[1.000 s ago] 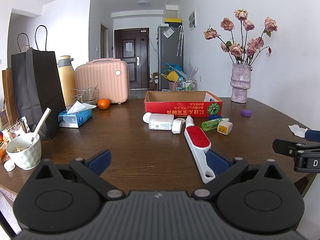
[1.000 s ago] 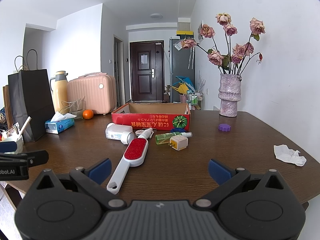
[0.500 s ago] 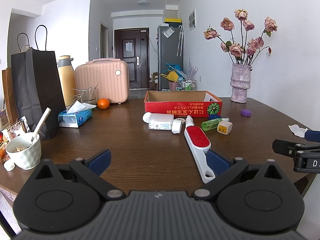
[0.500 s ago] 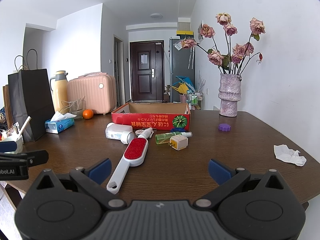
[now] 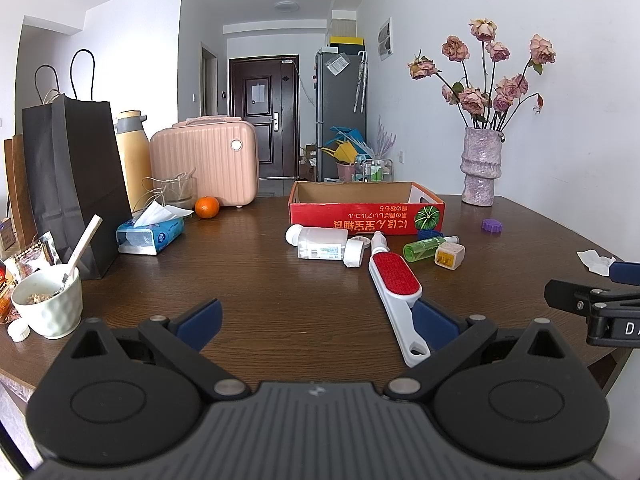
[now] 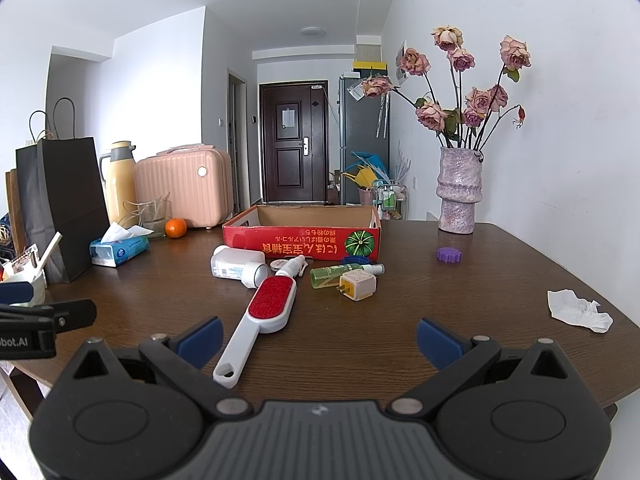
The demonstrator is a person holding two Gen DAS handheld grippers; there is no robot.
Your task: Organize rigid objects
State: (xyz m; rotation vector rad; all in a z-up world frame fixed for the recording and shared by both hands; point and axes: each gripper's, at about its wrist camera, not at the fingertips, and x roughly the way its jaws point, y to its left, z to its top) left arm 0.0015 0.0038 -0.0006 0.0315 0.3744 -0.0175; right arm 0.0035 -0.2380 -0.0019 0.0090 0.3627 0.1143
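A red open cardboard box [image 5: 366, 216] [image 6: 300, 242] stands mid-table. In front of it lie a white bottle [image 5: 320, 242] [image 6: 236, 265], a white roll [image 5: 354, 254], a small white spray bottle [image 6: 292, 266], a green spray bottle [image 5: 424, 247] [image 6: 340, 272], a cream plug adapter [image 5: 450, 255] [image 6: 358, 285] and a red-and-white lint brush [image 5: 396, 296] [image 6: 264, 312]. A purple cap [image 5: 491, 225] [image 6: 449, 255] lies apart on the right. My left gripper [image 5: 316, 318] is open and empty, the brush handle by its right finger. My right gripper [image 6: 320, 336] is open and empty near the front edge.
On the left stand a black paper bag [image 5: 72, 168], a thermos [image 5: 132, 152], a pink case [image 5: 204, 168], an orange [image 5: 207, 207], a tissue pack [image 5: 150, 234] and a bowl with a spoon [image 5: 48, 304]. A vase of flowers [image 5: 480, 172] stands back right; crumpled tissue [image 6: 580, 312] lies right.
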